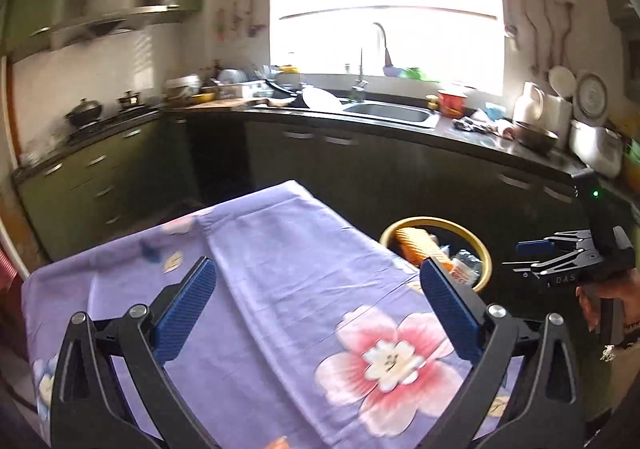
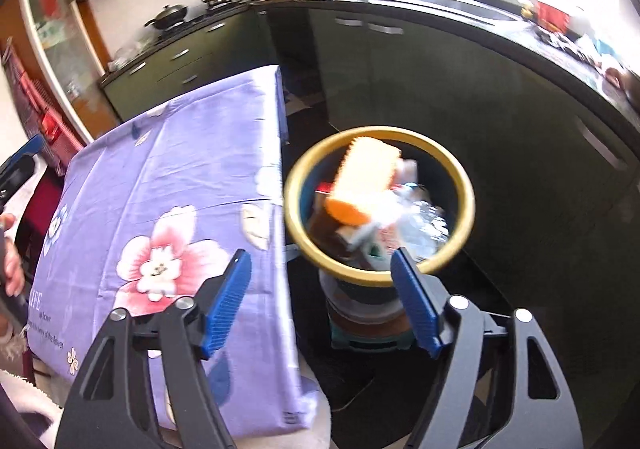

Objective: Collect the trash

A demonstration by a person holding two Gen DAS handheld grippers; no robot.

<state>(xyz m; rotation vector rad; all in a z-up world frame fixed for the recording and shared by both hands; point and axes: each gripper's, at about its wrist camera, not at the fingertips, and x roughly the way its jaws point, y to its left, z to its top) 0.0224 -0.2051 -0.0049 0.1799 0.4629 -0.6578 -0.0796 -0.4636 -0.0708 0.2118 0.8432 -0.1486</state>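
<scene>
A round bin with a yellow rim (image 2: 291, 205) stands on the floor beside the table's right edge. In it lie a ribbed orange-yellow packet (image 2: 362, 177), blurred, a crumpled clear plastic bottle (image 2: 428, 225) and other scraps. My right gripper (image 2: 320, 255) is open and empty, above the near rim and the table edge. My left gripper (image 1: 316, 265) is open and empty over the purple flowered tablecloth (image 1: 280, 289). From the left wrist view the bin (image 1: 434, 221) is just past the right fingertip, with the packet (image 1: 416, 245) inside and the right gripper (image 1: 524, 259) further right.
Dark-fronted cabinets (image 1: 360, 169) with a cluttered counter and a sink (image 1: 390, 113) curve behind the bin. A stove with a wok (image 1: 84, 113) is at the left. A hand (image 1: 600, 309) holds the right gripper. Something small and orange (image 1: 276, 443) shows at the cloth's near edge.
</scene>
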